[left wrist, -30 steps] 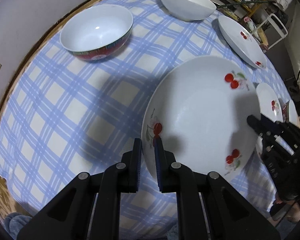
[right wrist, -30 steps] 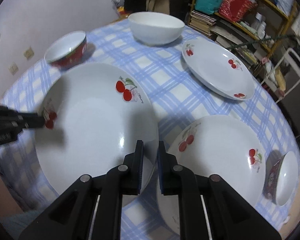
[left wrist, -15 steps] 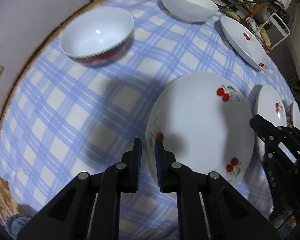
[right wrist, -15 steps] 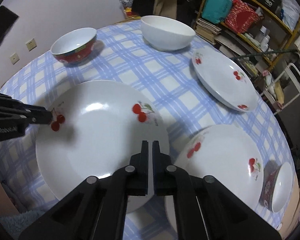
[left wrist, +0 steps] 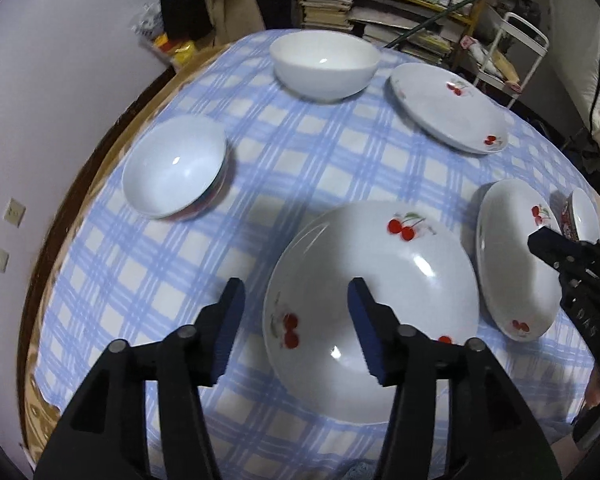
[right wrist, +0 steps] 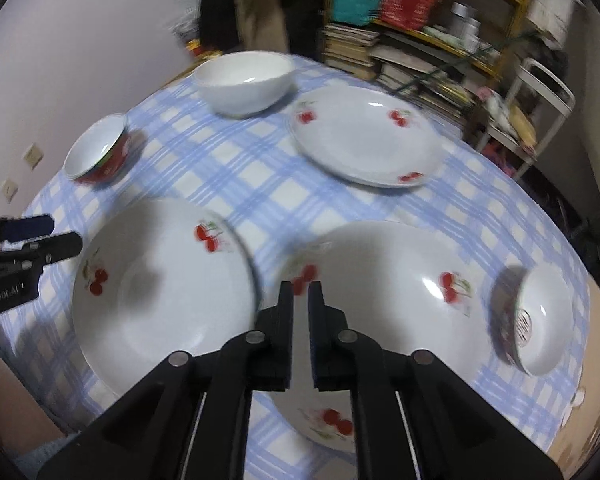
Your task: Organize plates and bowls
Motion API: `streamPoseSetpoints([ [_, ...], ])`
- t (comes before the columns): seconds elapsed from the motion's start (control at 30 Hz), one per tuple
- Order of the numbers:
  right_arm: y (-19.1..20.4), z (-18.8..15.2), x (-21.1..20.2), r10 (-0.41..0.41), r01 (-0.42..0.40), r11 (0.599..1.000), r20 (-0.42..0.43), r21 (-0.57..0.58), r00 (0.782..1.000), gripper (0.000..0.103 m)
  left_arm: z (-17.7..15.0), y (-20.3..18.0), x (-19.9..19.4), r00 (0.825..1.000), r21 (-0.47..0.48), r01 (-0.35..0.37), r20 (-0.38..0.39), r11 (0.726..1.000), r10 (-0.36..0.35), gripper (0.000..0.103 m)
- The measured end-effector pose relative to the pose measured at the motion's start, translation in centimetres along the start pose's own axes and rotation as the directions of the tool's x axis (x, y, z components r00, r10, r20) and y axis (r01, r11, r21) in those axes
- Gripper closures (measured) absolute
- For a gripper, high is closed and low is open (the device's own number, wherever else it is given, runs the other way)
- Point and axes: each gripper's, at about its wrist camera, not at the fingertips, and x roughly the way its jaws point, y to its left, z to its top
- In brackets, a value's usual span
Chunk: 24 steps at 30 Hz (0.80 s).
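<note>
My left hand-held gripper is spread wide above the rim of the cherry plate, which lies flat at the near edge of the counter. My right hand-held gripper is nearly closed, holding nothing, over the gap between that plate and a second cherry plate. These look like glazed ceramic: stiff, heavy, slippery, breakable. I'd pinch the raised rim firmly.
</note>
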Motion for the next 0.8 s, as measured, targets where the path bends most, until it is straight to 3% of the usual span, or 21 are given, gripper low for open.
streamPoseSetpoints([
  [0.07,-1.4,0.0,-0.7,-0.021,0.021,0.999,0.005,0.034,1.0,0.064,0.5,-0.8,-0.3,1.0,0.019,-0.004,0.015,1.0,0.004,0.039],
  [0.13,-2.9,-0.1,-1.4,-0.056,0.055,0.996,0.019,0.068,0.998,0.049,1.0,-1.8,-0.8,0.999,0.041,-0.009,0.038,0.999,0.007,0.035],
  [0.23,-4.9,-0.4,-2.3,-0.072,0.068,0.991,0.023,0.118,0.997,0.042,1.7,-3.0,-1.3,0.998,0.057,-0.002,0.056,0.998,-0.001,0.029],
  [0.37,-7.3,-1.2,-2.9,-0.08,0.076,0.981,0.015,0.181,0.997,0.021,2.7,-4.9,-1.8,0.996,0.088,0.021,0.079,0.996,-0.028,0.028],
  [0.53,-9.8,-2.9,-3.3,-0.069,0.059,0.961,0.024,0.272,0.997,0.013,3.2,-7.4,-1.6,0.995,0.152,0.013,0.099,0.988,-0.028,0.027],
  [0.8,-12.9,-4.6,-2.7,-0.091,0.09,0.928,-0.015,0.362,0.996,0.012,3.5,-11.1,0.2,0.996,0.224,0.028,0.079,0.974,-0.047,0.026],
])
